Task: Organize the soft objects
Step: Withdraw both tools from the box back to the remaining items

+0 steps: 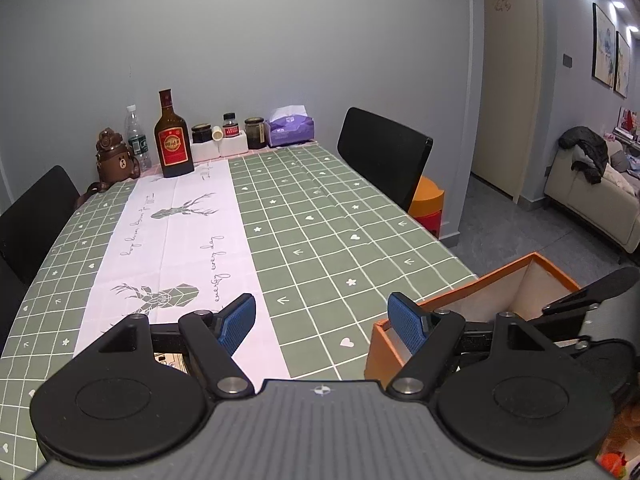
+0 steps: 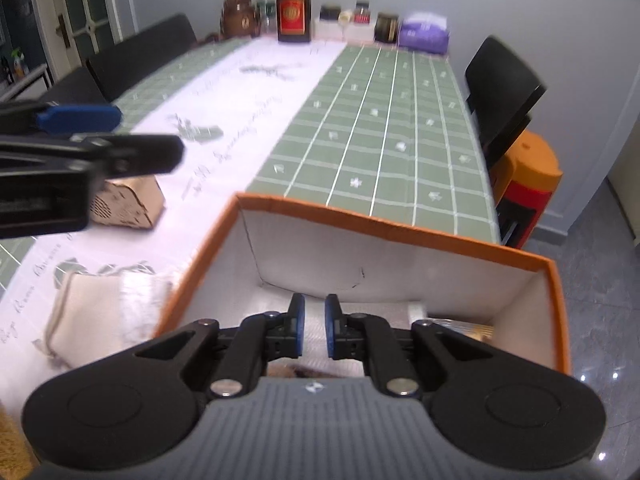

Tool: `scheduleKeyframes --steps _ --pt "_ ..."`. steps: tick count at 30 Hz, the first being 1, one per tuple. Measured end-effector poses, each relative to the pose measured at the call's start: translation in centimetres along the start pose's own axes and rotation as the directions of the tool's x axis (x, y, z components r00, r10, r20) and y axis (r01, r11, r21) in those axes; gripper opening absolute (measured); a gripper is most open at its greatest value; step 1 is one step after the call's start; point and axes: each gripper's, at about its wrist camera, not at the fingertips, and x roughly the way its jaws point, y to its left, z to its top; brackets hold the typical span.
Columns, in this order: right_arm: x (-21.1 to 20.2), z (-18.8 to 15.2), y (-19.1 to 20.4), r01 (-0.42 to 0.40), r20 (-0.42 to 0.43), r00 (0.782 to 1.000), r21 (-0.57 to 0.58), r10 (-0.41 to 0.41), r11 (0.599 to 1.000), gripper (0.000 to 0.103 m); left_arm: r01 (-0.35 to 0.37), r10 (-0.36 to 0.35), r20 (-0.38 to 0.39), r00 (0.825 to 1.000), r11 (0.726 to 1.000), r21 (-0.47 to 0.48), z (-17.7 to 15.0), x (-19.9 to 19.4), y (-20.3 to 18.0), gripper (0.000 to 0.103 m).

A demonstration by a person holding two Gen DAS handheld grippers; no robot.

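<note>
An orange box with white inside [image 2: 404,232] stands at the table's near right edge; it also shows in the left wrist view [image 1: 472,292]. My right gripper [image 2: 314,330] hangs over the box's inside, its blue pads a narrow gap apart with nothing seen between them. Something furry and brown [image 2: 304,372] lies in the box under it, mostly hidden. A cream drawstring pouch [image 2: 96,316] lies on the cloth left of the box. My left gripper [image 1: 322,320] is open and empty above the table, left of the box; its fingers [image 2: 80,118] show in the right wrist view.
A small wooden perforated box [image 2: 128,204] sits under the left gripper. Bottles, jars, a bear flask [image 1: 114,160] and a purple tissue pack [image 1: 290,128] line the far edge. Black chairs [image 1: 384,152] flank the table; an orange stool [image 2: 528,184] stands at right.
</note>
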Motion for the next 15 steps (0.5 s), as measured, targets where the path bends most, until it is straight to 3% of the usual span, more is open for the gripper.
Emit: scheduleKeyframes --steps 8,13,15 --pt "-7.4 -1.6 0.9 0.027 0.131 0.991 -0.008 -0.026 1.000 0.010 -0.066 0.054 0.139 0.989 0.995 0.080 -0.1 -4.8 -2.3 0.088" --pt "-12.1 -2.8 1.9 0.060 0.247 0.967 0.016 -0.062 0.998 0.010 -0.107 0.092 0.222 0.971 0.993 0.056 -0.7 -8.6 -2.5 0.089" --pt "-13.7 -3.4 2.8 0.064 0.295 0.954 0.009 -0.063 0.998 0.016 -0.113 0.100 0.231 0.968 0.993 0.043 -0.9 -9.7 -2.1 0.089"
